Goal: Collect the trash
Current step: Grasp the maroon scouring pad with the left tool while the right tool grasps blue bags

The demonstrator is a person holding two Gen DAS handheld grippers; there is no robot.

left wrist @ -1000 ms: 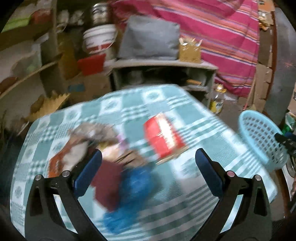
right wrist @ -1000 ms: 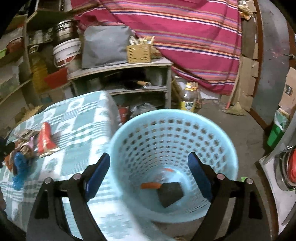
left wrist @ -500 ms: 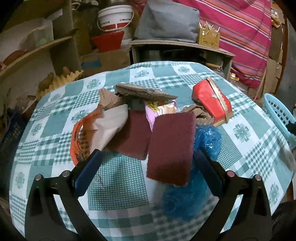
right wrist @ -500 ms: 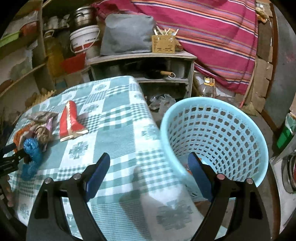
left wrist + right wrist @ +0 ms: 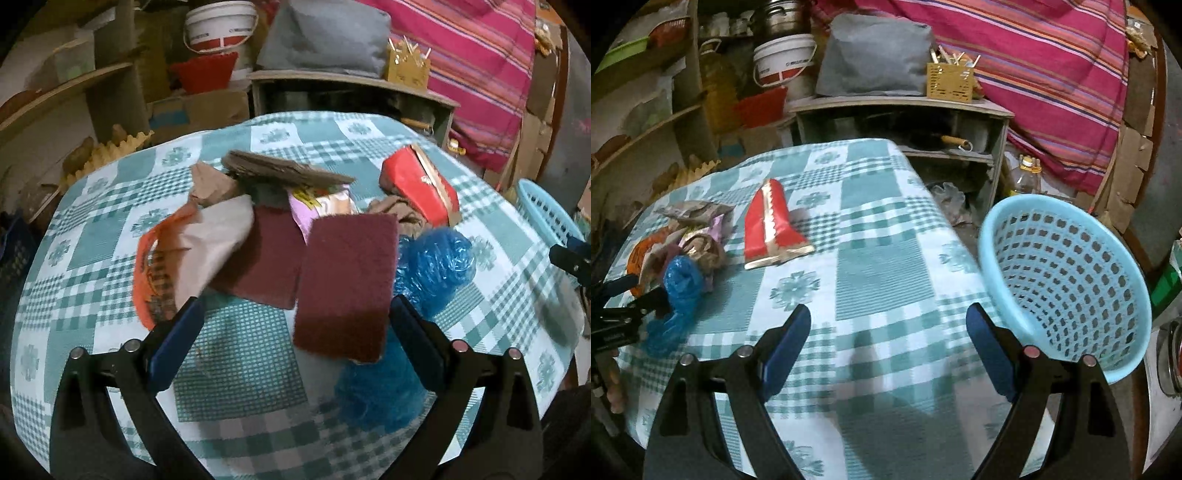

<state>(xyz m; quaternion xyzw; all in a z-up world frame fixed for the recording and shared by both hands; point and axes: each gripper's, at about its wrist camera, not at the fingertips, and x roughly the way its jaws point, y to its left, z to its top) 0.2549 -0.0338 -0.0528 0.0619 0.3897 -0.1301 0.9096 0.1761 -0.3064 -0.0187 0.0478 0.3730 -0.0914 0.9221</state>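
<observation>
A heap of trash lies on the teal checked tablecloth (image 5: pixel 236 354): a maroon scouring pad (image 5: pixel 347 284), a second maroon pad (image 5: pixel 266 258), a crumpled blue plastic bag (image 5: pixel 432 266), a red packet (image 5: pixel 421 188), an orange wrapper (image 5: pixel 147 273) and beige paper (image 5: pixel 210 243). My left gripper (image 5: pixel 295 302) hangs low over the heap. Its jaws are closing, and the near end of the maroon scouring pad lies between them, untouched. My right gripper (image 5: pixel 888 310) is open over bare cloth, holding nothing. The light-blue basket (image 5: pixel 1067 273) stands just right of it, beside the table.
Behind the table stand a grey shelf unit (image 5: pixel 905 110), a white bucket (image 5: pixel 783 59) and a grey cushion (image 5: pixel 875 55). A striped pink cloth (image 5: pixel 1052 66) hangs at the back right. A bottle (image 5: pixel 1027 177) stands on the floor near the basket.
My left gripper came down and closer to the trash heap, then held still, its jaws narrowing slightly. My right gripper swung left from above the basket to over the table.
</observation>
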